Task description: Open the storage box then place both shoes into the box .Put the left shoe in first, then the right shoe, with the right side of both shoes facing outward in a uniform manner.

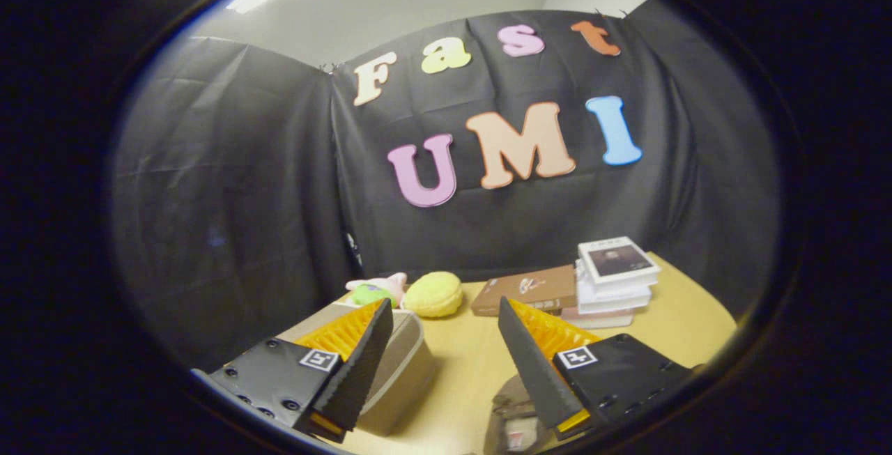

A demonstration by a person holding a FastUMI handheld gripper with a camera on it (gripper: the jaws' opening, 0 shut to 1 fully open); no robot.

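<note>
under left finger: storage box [408, 364] | gripper [442, 319] open, empty

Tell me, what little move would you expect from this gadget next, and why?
Probably a dip down and toward the beige storage box, to get at its lid. The gripper hangs above the table with its jaws wide apart and holding nothing. The box sits just beneath the near finger, and a brownish shoe seems to wait below, outside the box.

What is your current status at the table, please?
Tool open, holding nothing. Storage box low beside one finger, partly hidden. Brown shoe partly visible below other finger. Books, plush toys beyond.
</note>
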